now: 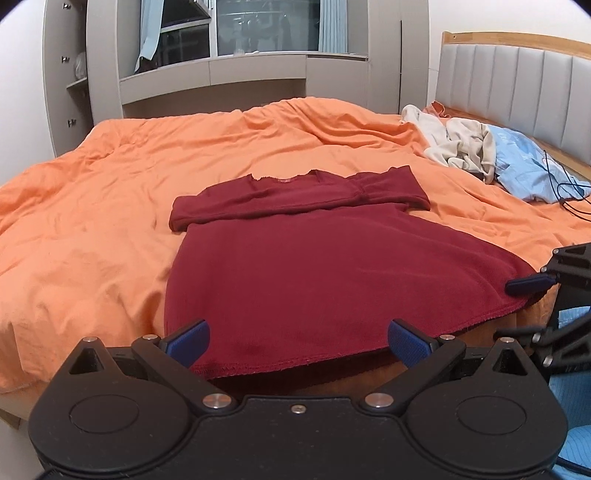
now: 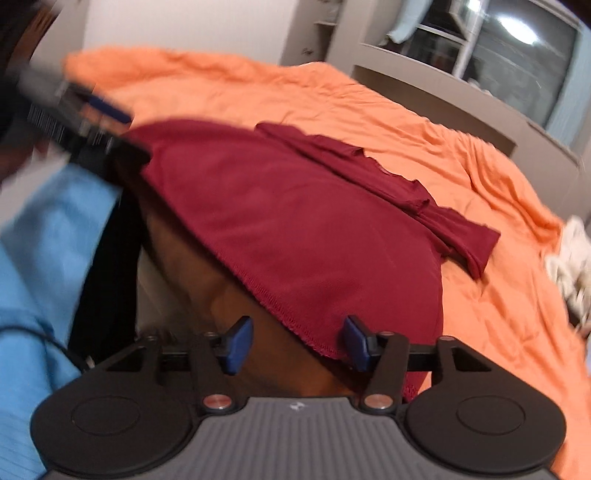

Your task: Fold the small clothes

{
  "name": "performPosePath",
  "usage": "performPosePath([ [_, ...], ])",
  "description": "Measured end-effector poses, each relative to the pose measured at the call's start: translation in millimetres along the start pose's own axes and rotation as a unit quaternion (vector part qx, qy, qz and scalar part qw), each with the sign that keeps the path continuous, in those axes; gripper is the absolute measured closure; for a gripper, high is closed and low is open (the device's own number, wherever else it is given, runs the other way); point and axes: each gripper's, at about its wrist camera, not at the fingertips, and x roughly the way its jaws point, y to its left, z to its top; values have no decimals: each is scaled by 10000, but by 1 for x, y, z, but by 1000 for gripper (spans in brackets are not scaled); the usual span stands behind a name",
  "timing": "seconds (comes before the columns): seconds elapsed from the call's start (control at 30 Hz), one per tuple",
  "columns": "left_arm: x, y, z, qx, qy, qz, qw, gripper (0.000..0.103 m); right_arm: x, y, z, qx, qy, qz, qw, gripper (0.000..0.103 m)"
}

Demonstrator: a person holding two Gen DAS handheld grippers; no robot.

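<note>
With both grippers spread and empty at the shirt's hem, left gripper (image 1: 298, 341) and right gripper (image 2: 297, 345), you have the sleeves folded in; the body fold remains. Your shirt (image 1: 295, 258) lies on the orange bed (image 1: 110, 184); beyond, loose clothes (image 1: 461, 147), headboard (image 1: 517, 81), window (image 1: 266, 26).

Wide bed under a rumpled orange cotton cover (image 1: 110, 184), grey padded headboard (image 1: 517, 96) far right. Just beyond the fingertips, spread flat: a dark red knit top (image 1: 295, 266), hem draped over the near edge. Further off, right of the fingers: crumpled cream garment (image 1: 458, 144), pale blue cloth (image 1: 524, 166).
</note>
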Motion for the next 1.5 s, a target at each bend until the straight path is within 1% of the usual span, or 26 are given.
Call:
performPosePath([
  [0.03,1,0,0,-6,15,22,10000,1,4,5,0,-150,20,-146,9998,44],
  [0.1,2,-1,0,10,39,43,10000,1,11,15,0,-383,25,-392,9985,50],
  [0.13,2,-2,0,32,35,42,10000,1,13,18,1,-434,0,-448,9981,53],
  [0.17,2,-3,1,65,27,36,10000,1,13,19,2,-422,-52,-437,9981,66],
  [0.2,2,-4,0,110,14,23,9999,1,11,19,3,-343,-137,-368,9986,81],
  [0.3,-1,-8,0,297,-89,-105,9995,1,1,7,10,19,-407,-253,9988,90],
  [0.4,-2,-15,-3,531,-207,-289,9980,1,-11,-15,20,584,-629,-12,9963,91],
  [0.47,0,-20,-4,700,-250,-382,9965,1,-14,-31,27,1011,-714,203,9921,91],
  [0.57,8,-30,-7,1012,-207,-490,9934,0,-18,-52,35,1431,-802,404,9856,91],
  [0.63,16,-38,-8,1216,-175,-394,9916,0,-20,-60,38,1528,-869,429,9835,91],
  [0.73,35,-45,-3,1415,19,17,9899,1,-22,-67,42,1604,-924,376,9820,91],
  [0.77,41,-45,-1,1409,86,95,9899,2,-23,-69,42,1632,-922,346,9817,91],
  [0.83,50,-39,4,1272,265,183,9913,8,-21,-71,44,1670,-913,298,9813,91],
  [0.9,55,-31,9,1079,390,234,9931,19,-21,-72,44,1715,-924,299,9804,91],
  [1.0,51,-16,10,924,417,258,9945,25,-22,-72,42,1774,-919,284,9794,92],
  [1.07,46,-10,8,972,451,430,9933,28,-23,-72,40,1830,-925,291,9783,91],
  [1.13,40,-5,5,1094,493,679,9905,28,-24,-73,39,1875,-932,293,9774,91],
  [1.17,37,-2,5,1120,493,800,9893,32,-25,-73,37,1893,-932,297,9770,91],
  [1.2,34,2,6,1114,480,861,9889,40,-25,-73,36,1903,-924,301,9769,91],
  [1.23,31,5,7,1055,457,867,9896,44,-25,-72,36,1909,-908,302,9769,91],
  [1.27,27,10,9,961,421,849,9909,51,-25,-71,35,1910,-885,299,9771,91],
  [1.3,24,15,11,855,362,822,9923,60,-24,-70,34,1899,-859,298,9776,91],
  [1.33,22,19,12,770,300,799,9934,65,-23,-69,33,1892,-837,298,9779,91],
  [1.4,18,26,16,628,173,740,9951,86,-21,-66,30,1890,-774,290,9785,91],
  [1.47,15,31,21,519,4,636,9966,91,-20,-61,27,1861,-727,267,9795,91],
  [1.5,16,32,24,486,-56,590,9971,95,-19,-58,25,1829,-694,228,9804,91],
])
